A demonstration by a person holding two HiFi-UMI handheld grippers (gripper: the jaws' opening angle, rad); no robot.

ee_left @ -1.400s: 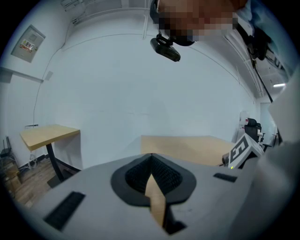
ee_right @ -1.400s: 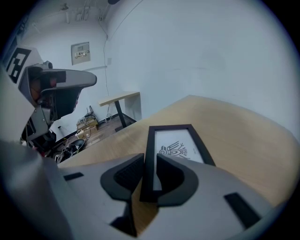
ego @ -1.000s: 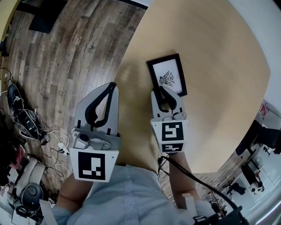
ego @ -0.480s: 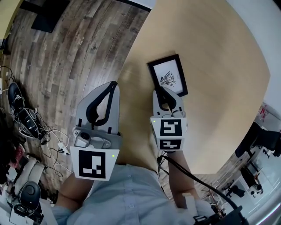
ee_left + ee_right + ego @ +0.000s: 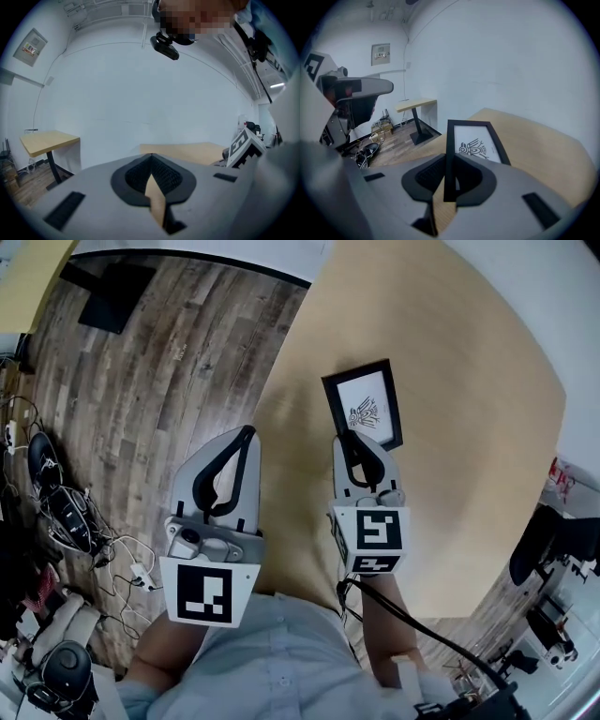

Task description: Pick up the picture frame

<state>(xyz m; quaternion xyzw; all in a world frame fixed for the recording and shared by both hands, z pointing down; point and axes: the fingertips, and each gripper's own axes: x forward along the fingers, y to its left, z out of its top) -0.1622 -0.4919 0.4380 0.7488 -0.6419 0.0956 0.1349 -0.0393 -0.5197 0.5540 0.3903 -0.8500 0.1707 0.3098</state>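
Your right tool (image 5: 354,442) is pinching the near edge of the picture frame (image 5: 364,401), which is on the tan worktop (image 5: 469,446). Your left tool (image 5: 246,435) is squeezed closed with nothing in it.

I see the picture frame (image 5: 364,407), black around white paper with a black line figure, at twelve o'clock from my grey, black-padded right gripper (image 5: 349,437). Table (image 5: 469,474) pale tan; floor (image 5: 141,381) grey-brown planks.
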